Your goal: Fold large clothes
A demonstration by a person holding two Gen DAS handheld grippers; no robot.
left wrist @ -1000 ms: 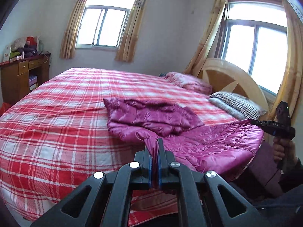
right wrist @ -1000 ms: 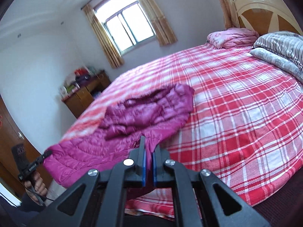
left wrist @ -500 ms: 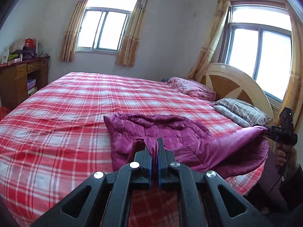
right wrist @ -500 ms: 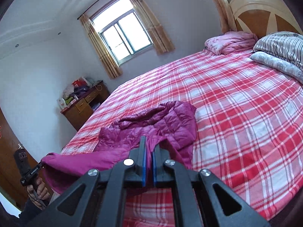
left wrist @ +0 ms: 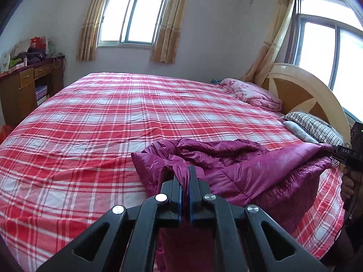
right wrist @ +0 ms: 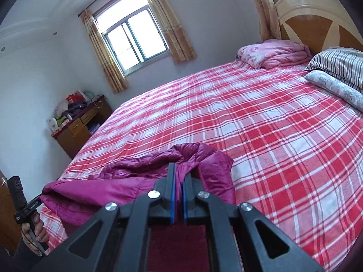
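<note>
A magenta quilted jacket lies bunched at the near edge of the red plaid bed. My left gripper is shut on one corner of its hem, with fabric pinched between the blue pads. My right gripper is shut on the other corner of the jacket. The edge between the two grippers is pulled taut and lifted off the bed. Each view shows the other gripper at its side edge: the right one at far right, the left one at far left, each held by a hand.
Beyond the jacket the plaid sheet stretches flat. At the headboard lie a pink folded blanket and striped pillows. A wooden dresser with clutter on top stands by the far wall. Curtained windows light the room.
Both grippers have pulled the jacket's hem back toward the near edge of the bed. The jacket has slid along and bunched up; more bare sheet shows beyond it.
</note>
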